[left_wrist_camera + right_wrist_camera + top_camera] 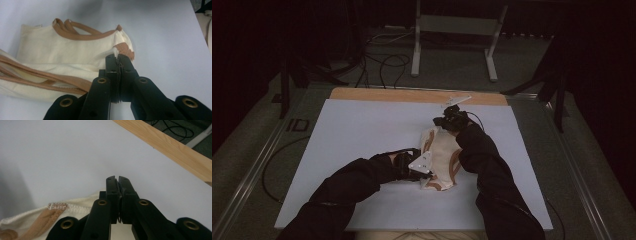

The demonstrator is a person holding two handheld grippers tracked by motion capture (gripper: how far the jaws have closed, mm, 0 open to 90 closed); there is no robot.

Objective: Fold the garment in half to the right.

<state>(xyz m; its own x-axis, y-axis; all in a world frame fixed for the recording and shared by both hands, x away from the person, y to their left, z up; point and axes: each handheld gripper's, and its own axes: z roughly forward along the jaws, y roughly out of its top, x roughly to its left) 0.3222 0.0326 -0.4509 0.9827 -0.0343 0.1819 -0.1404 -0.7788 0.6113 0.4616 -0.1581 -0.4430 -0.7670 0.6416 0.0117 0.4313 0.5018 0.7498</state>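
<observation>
The left gripper (117, 58) has its jaws clenched on a corner of the cream cloth bag (62, 57), pinching a fold of fabric right where a tan strap end is stitched on; seen from the high view, this gripper (424, 172) sits at the bag's near end. The right gripper (117, 180) is likewise clamped tight, its jaws pressed together with a sliver of the bag's fabric caught low between them, while the bag's hem and a tan strap (47, 216) run off to one side; from the high view it (447, 120) grips the bag's (443, 155) far end. The bag lies bunched and partly folded between the two grippers, near the middle of the white surface (362, 135), a little toward its right edge. The surface has wide bare room toward its left edge and its near corners, and a clear band runs between the bag and the right edge. Beyond the far edge of the white sheet a strip of pale wooden board (412, 95) shows, close to the right gripper. The bag is soft woven canvas, cream, creased and slack, with flat tan webbing handles (75, 30) looping at its rim and a zigzag-stitched patch at the strap end. The white surface is smooth and matte.
</observation>
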